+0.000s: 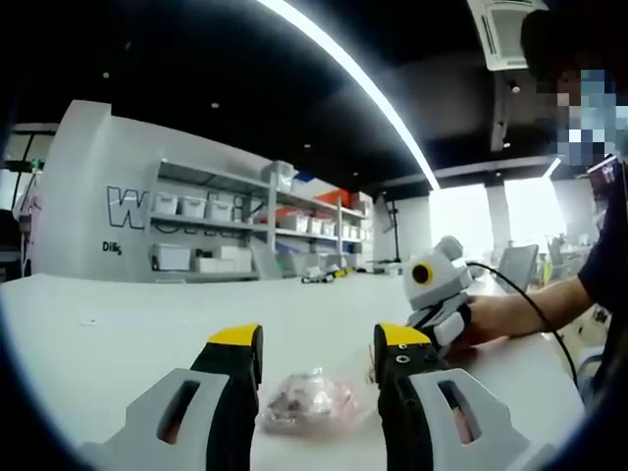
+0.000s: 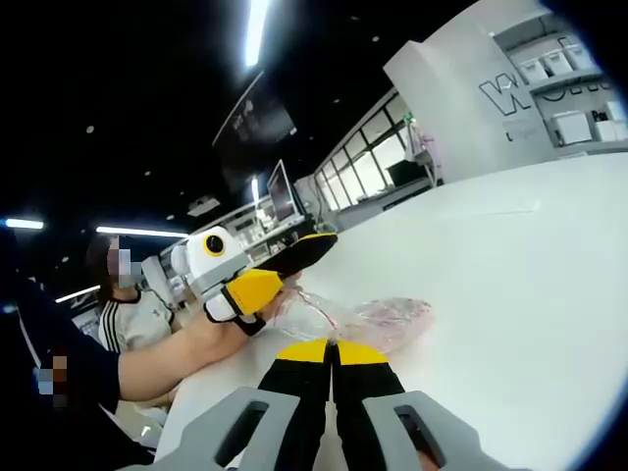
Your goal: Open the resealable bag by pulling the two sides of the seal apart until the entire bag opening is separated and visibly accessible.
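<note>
A: Left gripper view, surroundings? 
B: A white table (image 1: 147, 324) runs far toward shelves (image 1: 245, 231) stacked with bins, against a wall with dark lettering. A light strip (image 1: 363, 88) crosses the dark ceiling. At right, a person's forearm (image 1: 530, 309) reaches in, holding the right gripper (image 1: 437, 294), with a black cable trailing from it.

A: And the left gripper (image 1: 319, 358) itself? 
B: Its jaws, black with yellow tips, stand wide apart and hold nothing.

A: Where is the bag (image 1: 314, 400)? 
B: On the table, near, seen through the gap between the jaws. It is clear and crumpled, with pinkish contents; the right jaw covers its right edge. Whether the seal is parted cannot be told.

A: Right gripper view, surroundings? 
B: The table (image 2: 530, 294) extends far to the lettered wall; windows (image 2: 368, 162) and a monitor (image 2: 280, 191) lie beyond. A seated person (image 2: 132, 309) is at left. The left gripper (image 2: 285, 270) enters from the left, on a hand.

A: State of the right gripper (image 2: 334, 350)? 
B: Its yellow tips meet, jaws closed on nothing visible.

A: The bag (image 2: 363, 319) here? 
B: Just beyond the closed tips, lying on the table. The left gripper's yellow tip overlaps its left end; a grip cannot be confirmed.
</note>
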